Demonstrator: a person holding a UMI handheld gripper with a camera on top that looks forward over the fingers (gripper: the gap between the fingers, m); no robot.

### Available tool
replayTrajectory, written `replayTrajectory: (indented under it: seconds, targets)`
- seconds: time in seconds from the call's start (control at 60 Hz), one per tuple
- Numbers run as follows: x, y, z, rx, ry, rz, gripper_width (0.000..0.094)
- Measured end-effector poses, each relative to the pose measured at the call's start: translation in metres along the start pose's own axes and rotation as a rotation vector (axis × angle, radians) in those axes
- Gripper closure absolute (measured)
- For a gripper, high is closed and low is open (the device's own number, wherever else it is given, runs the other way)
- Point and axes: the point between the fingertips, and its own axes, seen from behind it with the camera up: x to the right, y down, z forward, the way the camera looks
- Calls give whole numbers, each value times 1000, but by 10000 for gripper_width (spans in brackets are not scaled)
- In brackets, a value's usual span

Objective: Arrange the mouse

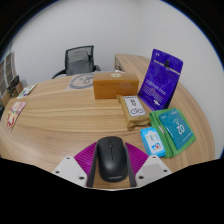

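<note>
1. Our gripper (110, 168) has its two fingers spread apart, pink pads (84, 158) facing inward, and we cannot say that they press on anything.
2. The mouse (110, 158) sits between the fingers, resting on the wooden desk (60, 120), its narrow front pointing away from us. Whether the pads touch its sides we cannot tell; it looks carried by the desk.
3. We judge the mouse light, rigid and smooth-shelled, so it could slip if pinched high on the curved back. We would take it low on its two flanks, near the middle, where the sides run closest to parallel.
4. Just ahead and to the right lie a small blue-and-white packet (154, 141) and a green box (174, 129), near the mouse.
5. Beyond them stand a tan box with a printed label (133, 108), a brown cardboard box (115, 87) and a tall blue pouch (161, 76).
6. Farther off, a grey office chair (80, 62) stands behind the desk, with small items at the far left edge (15, 110).
</note>
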Motion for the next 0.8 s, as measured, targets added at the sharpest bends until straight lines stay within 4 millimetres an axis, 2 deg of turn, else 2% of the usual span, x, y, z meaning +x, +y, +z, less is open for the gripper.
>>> replayTrajectory:
  seconds: [0.25,0.367,0.45,0.533,0.65,0.8]
  targets:
    - [2,1,-2,-16,11,24,621]
    - [-1,1,-5,-15,4,42,625]
    - [1,-3,-16,-5,18,39,623]
    - [-3,-22,-37,29,21,38,622]
    - [-24,-67,-73,93,14,30,623]
    - [-89,-131,-113,156,-40,38,623]
